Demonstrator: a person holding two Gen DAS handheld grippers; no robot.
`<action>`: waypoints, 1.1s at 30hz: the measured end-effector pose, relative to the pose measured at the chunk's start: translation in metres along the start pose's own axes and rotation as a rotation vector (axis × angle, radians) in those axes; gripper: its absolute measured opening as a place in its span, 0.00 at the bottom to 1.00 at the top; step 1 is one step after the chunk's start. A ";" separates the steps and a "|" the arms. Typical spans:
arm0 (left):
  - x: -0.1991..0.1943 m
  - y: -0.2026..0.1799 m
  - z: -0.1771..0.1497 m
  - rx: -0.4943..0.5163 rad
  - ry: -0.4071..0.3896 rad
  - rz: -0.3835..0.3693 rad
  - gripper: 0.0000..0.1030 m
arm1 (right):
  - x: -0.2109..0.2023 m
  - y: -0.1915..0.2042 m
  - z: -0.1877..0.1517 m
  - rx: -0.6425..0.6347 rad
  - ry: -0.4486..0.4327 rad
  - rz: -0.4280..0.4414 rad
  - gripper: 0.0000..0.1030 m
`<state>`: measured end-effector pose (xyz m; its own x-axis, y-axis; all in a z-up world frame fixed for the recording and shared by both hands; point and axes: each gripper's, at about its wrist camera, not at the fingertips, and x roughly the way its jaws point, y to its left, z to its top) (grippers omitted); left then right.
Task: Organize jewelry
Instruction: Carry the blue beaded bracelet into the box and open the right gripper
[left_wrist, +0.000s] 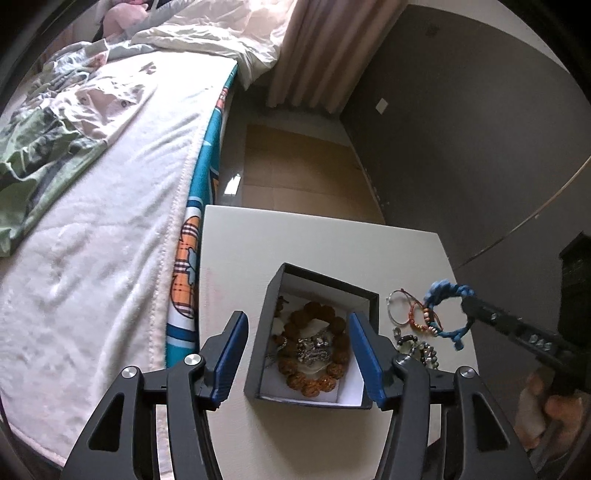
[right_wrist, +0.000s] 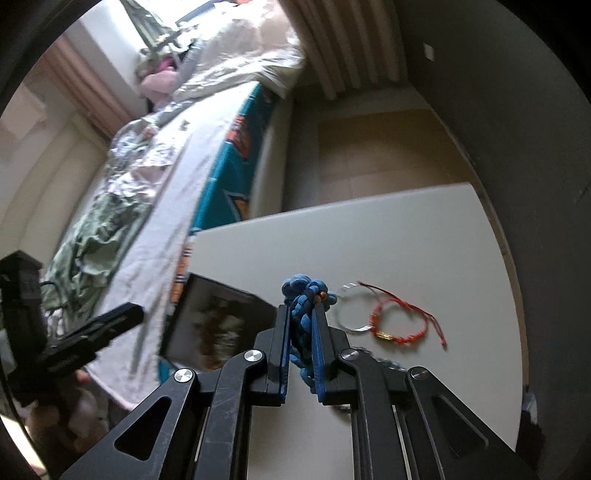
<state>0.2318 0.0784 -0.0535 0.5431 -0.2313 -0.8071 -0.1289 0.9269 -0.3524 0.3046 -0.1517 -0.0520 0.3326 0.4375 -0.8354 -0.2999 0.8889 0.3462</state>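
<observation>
Bed (left_wrist: 110, 206) w/ a white blanket ran along the left, rumpled green cloth (left_wrist: 40, 155) on it, teal patterned sheet (left_wrist: 207, 192) hanging down its side. Next over, white table (left_wrist: 295, 240).

On the table sat a dark open box (left_wrist: 314, 332), white inside, holding a big brown-bead bracelet (left_wrist: 314, 354) w/ a silver piece (left_wrist: 314, 349) lying in its ring. Left gripper (left_wrist: 297, 354) hovered over the box, jaws wide apart, one blue pad on each side of the box, nothing pinched between them. No contact w/ box walls that I could tell.

Right of the box, loose jewelry on the tabletop: a thin clear bangle (right_wrist: 352, 308), a red cord bracelet (right_wrist: 400, 321) overlapping it, and a cluster of dark and clear beaded pieces (left_wrist: 417, 349) nearer the camera.

Right gripper (right_wrist: 301, 343) was raised off the table, jaws nearly closed, clamping a blue braided bracelet (right_wrist: 304, 299); the braid bunched between the pads and its loop hung free above the loose pile, right of the box. A small beaded strand (left_wrist: 430, 314) dangled w/ it; attached or just caught, couldn't tell. Person's hand (left_wrist: 550, 402) held the handle at far right.
</observation>
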 end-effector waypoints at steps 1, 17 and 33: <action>-0.004 0.002 -0.001 -0.002 -0.011 0.008 0.57 | -0.004 0.007 0.001 -0.012 -0.005 0.010 0.11; -0.047 0.033 -0.015 -0.054 -0.121 0.062 0.81 | 0.000 0.067 -0.007 -0.086 0.006 0.159 0.63; -0.039 -0.041 -0.042 0.084 -0.066 0.031 0.81 | -0.048 -0.039 -0.057 0.038 -0.112 0.095 0.79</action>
<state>0.1807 0.0371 -0.0278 0.5936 -0.1848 -0.7833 -0.0779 0.9555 -0.2844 0.2499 -0.2151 -0.0500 0.4026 0.5303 -0.7462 -0.3018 0.8464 0.4387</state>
